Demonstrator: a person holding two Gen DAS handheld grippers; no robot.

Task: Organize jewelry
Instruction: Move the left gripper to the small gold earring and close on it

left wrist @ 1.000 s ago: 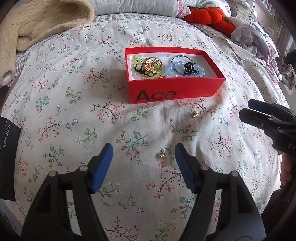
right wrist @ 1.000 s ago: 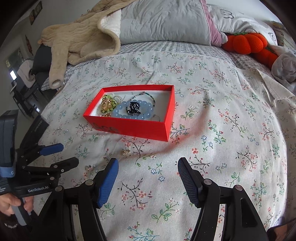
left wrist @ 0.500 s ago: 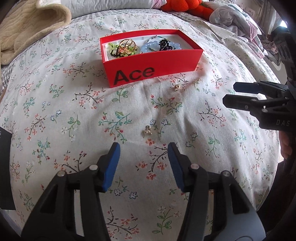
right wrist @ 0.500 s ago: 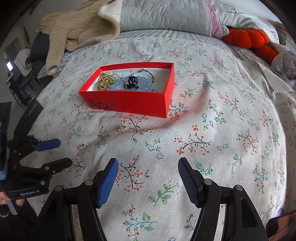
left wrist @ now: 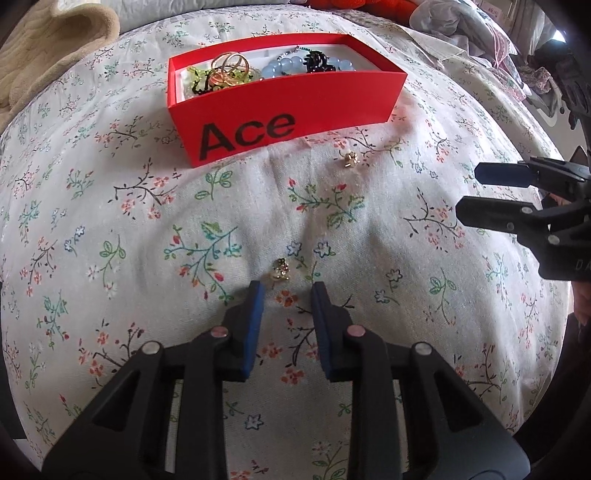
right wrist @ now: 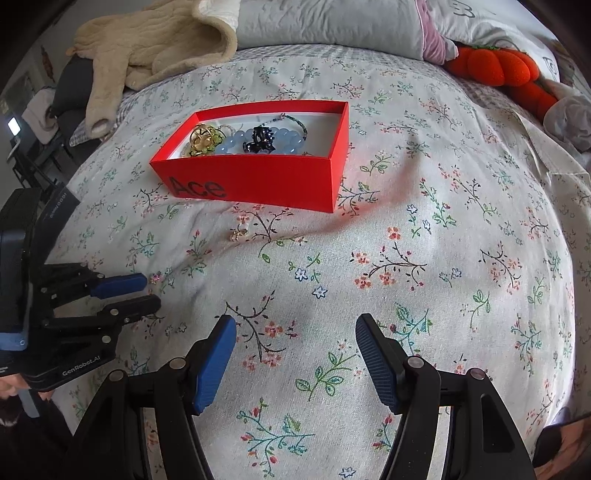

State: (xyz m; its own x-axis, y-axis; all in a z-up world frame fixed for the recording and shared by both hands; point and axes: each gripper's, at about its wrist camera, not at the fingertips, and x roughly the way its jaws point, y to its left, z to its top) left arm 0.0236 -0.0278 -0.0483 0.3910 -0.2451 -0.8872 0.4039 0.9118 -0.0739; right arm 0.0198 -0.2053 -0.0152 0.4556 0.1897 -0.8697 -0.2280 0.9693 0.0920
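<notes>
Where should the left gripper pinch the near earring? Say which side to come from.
Pinch the near earring across its small gold body, coming down from above and just ahead of the left gripper. It lies flat and loose on the soft bedspread, with nothing standing up to catch, so the fingertips must straddle it.

The red box (left wrist: 288, 99) reads "Ace" in black on its front wall; the left claw (right wrist: 142, 293) body reads "GenRobot.AI".

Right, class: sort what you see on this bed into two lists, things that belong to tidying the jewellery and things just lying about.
Belongs to the job:
- red cardboard box marked Ace, holding beads and rings
- small gold earring nearest the left gripper
- second gold earring near the box

Just lying about:
- beige fleece blanket
- orange plush toy
- grey pillow
</notes>
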